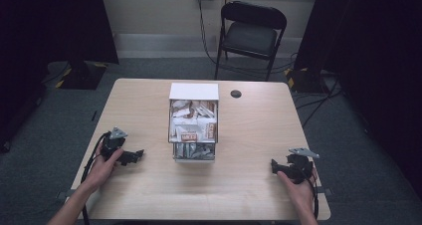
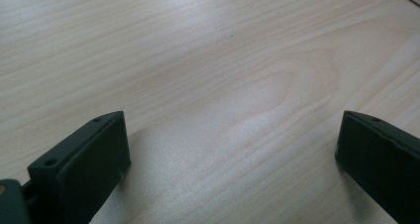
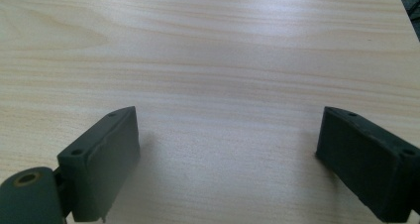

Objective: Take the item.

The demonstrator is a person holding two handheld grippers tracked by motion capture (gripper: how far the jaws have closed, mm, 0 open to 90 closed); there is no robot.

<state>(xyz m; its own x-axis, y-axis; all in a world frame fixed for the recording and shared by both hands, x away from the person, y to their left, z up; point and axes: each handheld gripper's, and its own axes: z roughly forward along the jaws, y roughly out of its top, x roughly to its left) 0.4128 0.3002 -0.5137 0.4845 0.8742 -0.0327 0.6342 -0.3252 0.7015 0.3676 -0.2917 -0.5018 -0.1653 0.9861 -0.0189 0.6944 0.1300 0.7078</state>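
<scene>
The left tongs rest on the pale wooden bench, held by the person's left hand, and their jaws stand wide apart with only bare wood grain between them, as the left gripper view shows. The right tongs lie on the bench too, under the right hand, and their jaws are likewise spread wide and released, with nothing between them in the right gripper view. Each of the tongs points inward toward the middle of the bench. Between the two, a little farther from the person than either, stands a box of packets: a wire-sided container with a white top at its far end, packed with white and brown wrapped packets. It sits well apart from both tongs, to the right of the left tongs and to the left of the right ones, touched by neither. A black cable trails back from the left tongs along the person's forearm.
</scene>
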